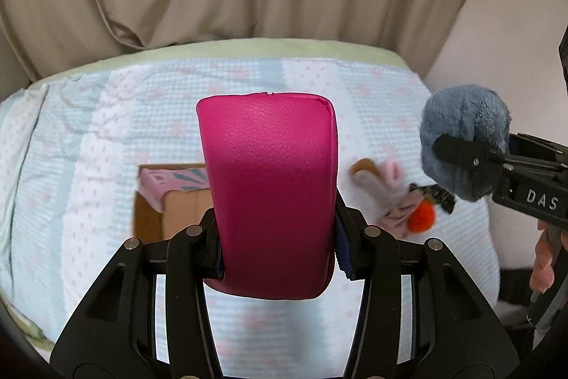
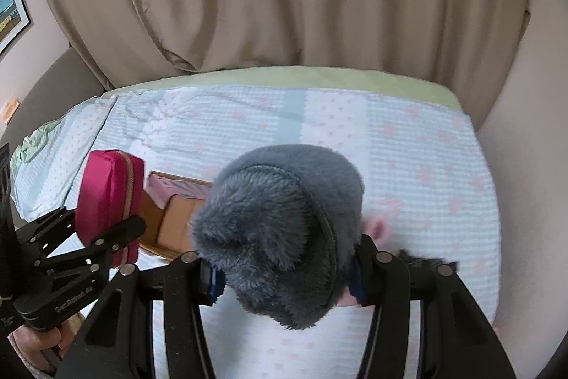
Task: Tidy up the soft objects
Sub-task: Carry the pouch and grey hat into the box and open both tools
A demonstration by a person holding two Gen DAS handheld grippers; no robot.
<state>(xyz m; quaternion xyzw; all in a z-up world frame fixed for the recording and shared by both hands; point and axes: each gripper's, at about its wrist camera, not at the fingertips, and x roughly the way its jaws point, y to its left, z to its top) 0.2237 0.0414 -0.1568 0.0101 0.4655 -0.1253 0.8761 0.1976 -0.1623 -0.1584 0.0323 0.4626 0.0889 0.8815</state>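
My left gripper [image 1: 277,247] is shut on a magenta leather pouch [image 1: 269,194] and holds it above the bed; the pouch also shows in the right wrist view [image 2: 106,201]. My right gripper [image 2: 284,276] is shut on a grey-blue plush toy [image 2: 280,229], held above the bed; the toy shows at the right of the left wrist view [image 1: 461,141]. An open cardboard box [image 1: 170,212] with a pink item inside lies on the bed behind the pouch. A small plush [image 1: 397,198] with pink ears and an orange ball lies on the bed to the right.
The bed has a pale blue and white patterned cover [image 2: 408,166] with a green sheet edge at the back. A beige curtain [image 2: 284,6] hangs behind it. A wall stands at the right [image 2: 525,166]. A pillow [image 2: 64,144] lies far left.
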